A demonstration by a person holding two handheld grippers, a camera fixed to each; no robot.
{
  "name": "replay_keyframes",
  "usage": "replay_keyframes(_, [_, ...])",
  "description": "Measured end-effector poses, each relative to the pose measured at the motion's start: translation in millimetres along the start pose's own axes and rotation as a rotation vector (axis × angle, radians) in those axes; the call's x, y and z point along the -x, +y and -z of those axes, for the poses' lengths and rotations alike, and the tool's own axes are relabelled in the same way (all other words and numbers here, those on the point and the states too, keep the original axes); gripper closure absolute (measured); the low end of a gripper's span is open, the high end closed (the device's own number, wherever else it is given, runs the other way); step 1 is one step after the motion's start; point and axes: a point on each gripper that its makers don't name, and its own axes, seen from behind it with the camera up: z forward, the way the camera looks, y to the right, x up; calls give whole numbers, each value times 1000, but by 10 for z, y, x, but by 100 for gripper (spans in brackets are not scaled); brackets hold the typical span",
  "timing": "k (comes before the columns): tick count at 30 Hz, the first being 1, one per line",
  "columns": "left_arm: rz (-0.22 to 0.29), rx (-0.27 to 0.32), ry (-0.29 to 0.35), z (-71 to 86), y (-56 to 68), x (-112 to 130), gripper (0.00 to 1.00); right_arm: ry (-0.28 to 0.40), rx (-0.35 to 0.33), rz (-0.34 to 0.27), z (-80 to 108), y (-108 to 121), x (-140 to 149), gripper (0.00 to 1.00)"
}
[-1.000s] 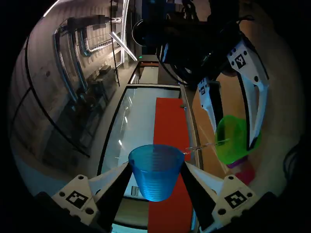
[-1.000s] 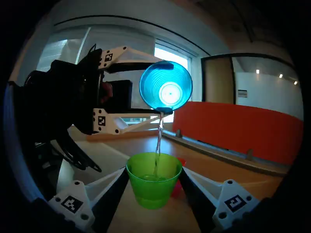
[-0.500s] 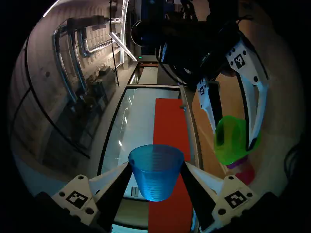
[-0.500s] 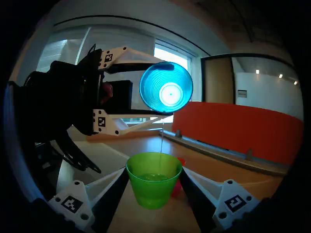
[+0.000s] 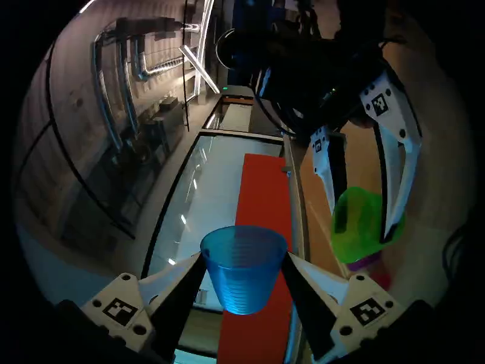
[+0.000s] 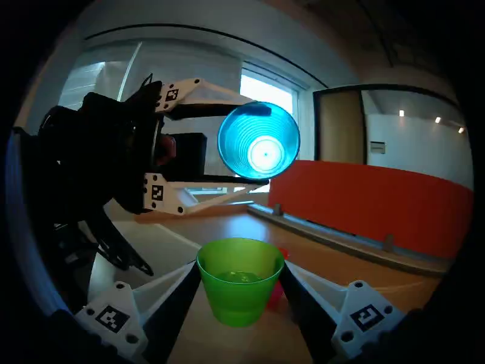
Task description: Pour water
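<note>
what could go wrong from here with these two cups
1. The blue cup in the left gripper is tipped on its side above the green cup. Any leftover drops could miss and land on the table if either hand drifts.
2. The green cup holds water and sits pinched in the right gripper. A tilt or a harder squeeze might slop it over the rim.

The wooden table (image 6: 339, 246) carries a small red object (image 6: 277, 295) on its top and an orange-red partition (image 6: 376, 200) standing along its far edge.
</note>
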Motion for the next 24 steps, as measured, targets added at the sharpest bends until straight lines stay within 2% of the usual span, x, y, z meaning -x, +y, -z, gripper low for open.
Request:
replay_keyframes(11, [295,34,-23,-35,139,151,15,5,2,0,-4,13,-15,9])
replay_keyframes(14, [393,46,-25,-17,205,195,15,6,4,0,0,22,-17,9])
replay_keyframes(18, [549,65,-17,22,288,218,15,8,5,0,8,29,-18,9])
replay_keyframes(24, [762,80,4,46,336,252,15,10,9,-1,28,48,-23,9])
